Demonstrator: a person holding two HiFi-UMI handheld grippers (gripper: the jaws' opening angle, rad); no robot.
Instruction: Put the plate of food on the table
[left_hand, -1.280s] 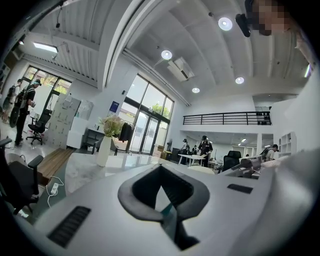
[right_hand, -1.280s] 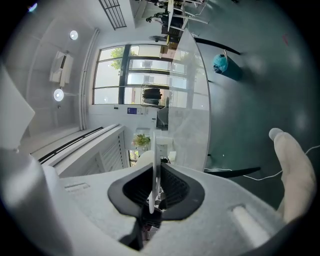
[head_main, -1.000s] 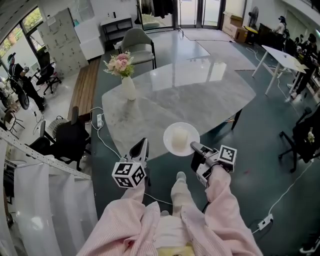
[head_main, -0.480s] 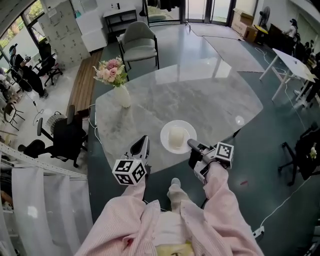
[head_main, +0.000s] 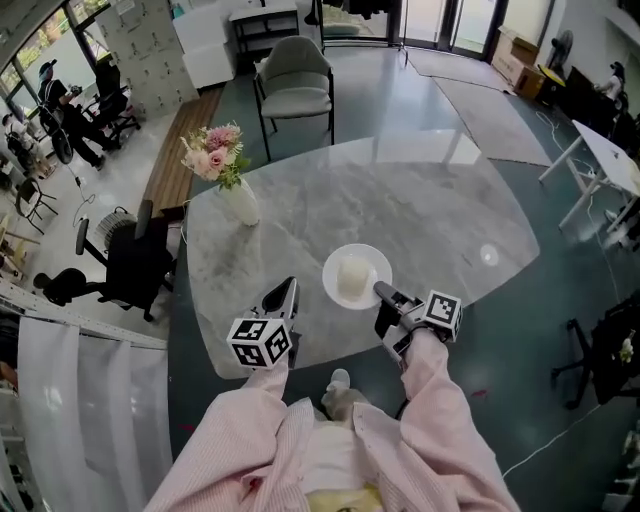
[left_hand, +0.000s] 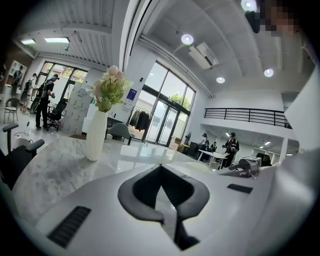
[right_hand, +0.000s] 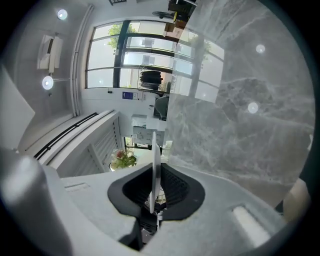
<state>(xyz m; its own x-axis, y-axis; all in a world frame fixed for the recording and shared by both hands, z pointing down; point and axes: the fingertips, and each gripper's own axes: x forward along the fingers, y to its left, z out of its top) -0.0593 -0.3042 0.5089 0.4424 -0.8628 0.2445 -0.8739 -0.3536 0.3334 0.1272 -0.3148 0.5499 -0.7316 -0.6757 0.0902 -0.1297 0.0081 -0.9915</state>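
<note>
Head view showed the right hand-held gripper (head_main: 382, 292) clamped on the rim of the plate of food (head_main: 356, 276) over the marble desk (head_main: 430, 210); the left hand-held gripper (head_main: 288, 291) had its jaws together, empty.

Inspection is finding one counter (head_main: 430, 215), one plate (head_main: 335, 263), one pale food portion (head_main: 352, 278), one flower vase (head_main: 241, 204) and one grey chair (head_main: 297, 86). Two tongs are showing: the left tongs (head_main: 285, 291) and the right tongs (head_main: 381, 291).

Food (head_main: 354, 276) is showing too small to identify. Right gripper (head_main: 381, 291) is covering near rim of plate (head_main: 332, 275). Right gripper view: edge-on plate is hiding food.
</note>
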